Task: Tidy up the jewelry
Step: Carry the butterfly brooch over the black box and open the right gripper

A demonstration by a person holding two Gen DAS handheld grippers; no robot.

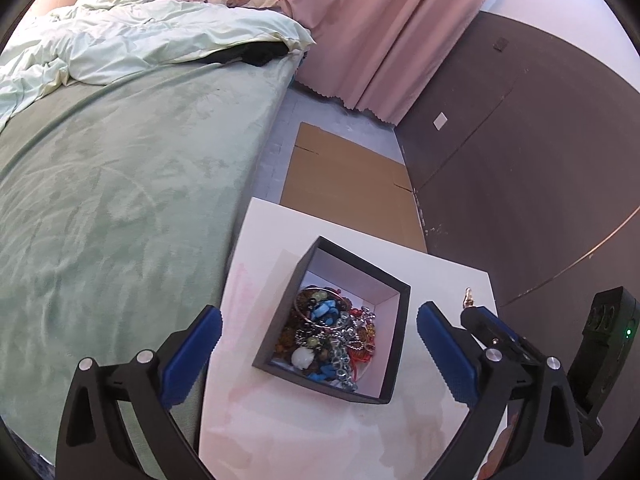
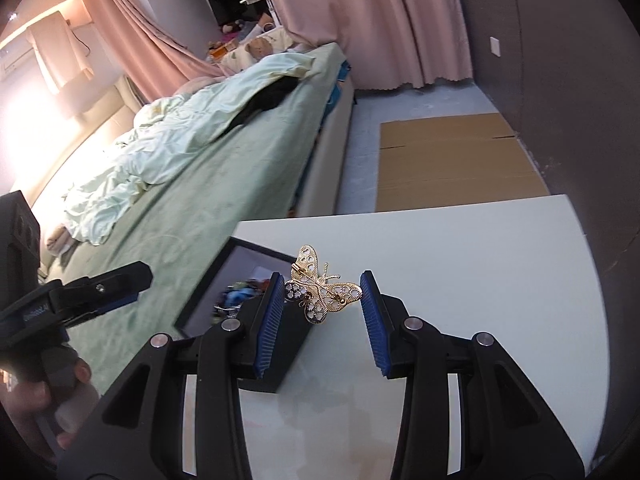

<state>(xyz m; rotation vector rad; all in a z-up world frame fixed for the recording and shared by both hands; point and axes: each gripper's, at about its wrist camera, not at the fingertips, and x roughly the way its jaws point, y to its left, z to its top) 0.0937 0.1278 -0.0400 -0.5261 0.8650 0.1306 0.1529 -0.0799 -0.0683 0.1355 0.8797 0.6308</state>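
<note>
A black box [image 1: 394, 332] with a white lining stands on the white table [image 1: 256, 248], heaped with beads, bangles and chains [image 1: 332, 332]. My left gripper [image 1: 322, 338] hovers over the box, jaws spread wide with nothing between them. In the right wrist view a gold butterfly brooch [image 2: 322, 296] hangs between the blue pads of my right gripper [image 2: 323, 300], which is shut on it above the table [image 2: 460, 264], just right of the box [image 2: 200, 292]. The right gripper's finger [image 1: 480, 320] and the brooch's tip [image 1: 467, 298] also show in the left wrist view.
A bed with a green sheet [image 1: 120, 200] and a pale duvet [image 1: 140, 40] runs along the table's left side. Flat cardboard [image 1: 348, 184] lies on the floor beyond the table. Pink curtains [image 1: 380, 40] and a dark wall [image 1: 520, 160] stand behind. A person's hand [image 2: 36, 400] holds the left gripper.
</note>
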